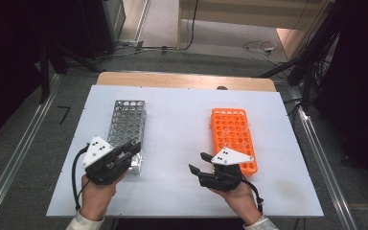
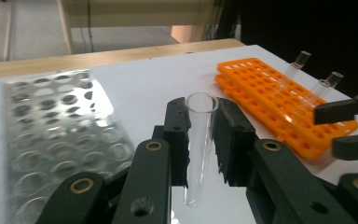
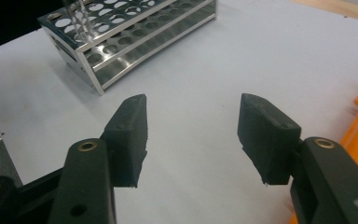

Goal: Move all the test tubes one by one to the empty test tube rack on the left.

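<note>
The left gripper [image 2: 200,140] is clamped on a clear test tube [image 2: 199,144], its two black pads pressing the tube's upper half from either side, just under the open rim. The tube stands nearly upright between the jaws, its rounded bottom hanging free below them. In the high view this gripper [image 1: 127,152] sits at the near end of the metal test-tube rack [image 1: 127,125], so the tube is held over or just beside that rack's nearest holes; which hole it lines up with cannot be told.

The right gripper [image 3: 193,135] has its jaws spread fairly wide with nothing between them, only bare white table [image 3: 270,51] beyond. In the high view it [image 1: 200,163] lies well to the right of the metal rack, beside the near end of the orange plastic rack [image 1: 232,134], where at least two more clear tubes [image 2: 328,81] stand.

The tube looks light, stiff and thin-walled, probably glass or hard plastic. Its smooth round wall is likely slippery against the pads, and too firm a squeeze could crack it, so a moderate grip is called for. The present hold near the rim seems sensible: it leaves the lower length free to enter a hole of the metal rack. The tube should be kept upright and lowered straight, since a tilted tube could catch on the metal edge and chip or pivot in the jaws.
</note>
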Available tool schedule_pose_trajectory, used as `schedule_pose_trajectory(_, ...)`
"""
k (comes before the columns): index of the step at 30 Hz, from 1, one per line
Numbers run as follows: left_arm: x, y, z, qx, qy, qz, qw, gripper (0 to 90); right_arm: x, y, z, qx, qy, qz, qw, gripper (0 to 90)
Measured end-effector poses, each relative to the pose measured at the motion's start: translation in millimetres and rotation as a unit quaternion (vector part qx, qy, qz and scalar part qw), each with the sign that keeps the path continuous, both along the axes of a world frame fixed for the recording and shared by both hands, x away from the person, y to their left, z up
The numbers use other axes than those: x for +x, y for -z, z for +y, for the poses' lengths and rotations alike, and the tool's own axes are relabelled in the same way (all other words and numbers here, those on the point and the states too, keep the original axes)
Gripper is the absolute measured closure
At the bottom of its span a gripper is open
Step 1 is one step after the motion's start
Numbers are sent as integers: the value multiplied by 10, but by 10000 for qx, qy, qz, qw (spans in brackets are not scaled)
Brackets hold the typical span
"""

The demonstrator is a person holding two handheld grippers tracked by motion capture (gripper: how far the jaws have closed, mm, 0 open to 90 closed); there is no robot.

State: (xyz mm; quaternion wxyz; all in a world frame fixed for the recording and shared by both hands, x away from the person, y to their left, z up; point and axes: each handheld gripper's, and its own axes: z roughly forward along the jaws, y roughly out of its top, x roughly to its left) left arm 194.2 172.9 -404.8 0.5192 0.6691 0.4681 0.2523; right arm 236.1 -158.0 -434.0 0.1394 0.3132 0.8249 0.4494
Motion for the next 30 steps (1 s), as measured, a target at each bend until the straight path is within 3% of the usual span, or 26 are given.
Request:
schedule_pose_trajectory(5, -43, -28, 255, -9, -315, -19, 9995, 754, -2, -8, -132, 2, 109, 1, 9999, 394)
schedule_pose_trajectory(14, -133, -27, 563, 193, -731, 24, 9971, 754, 15, -51, -334, 41, 318, -39, 9995, 384)
schedule_pose_trajectory(27, -157, 21, 612, 380, -815, 92, 9959, 753, 17, -49, -575, 67, 590, -29, 9982, 382)
schedule_pose_trajectory(30, -132, 90, 598, 445, -818, 174, 9955, 753, 16, -45, -599, 56, 611, -31, 9981, 381)
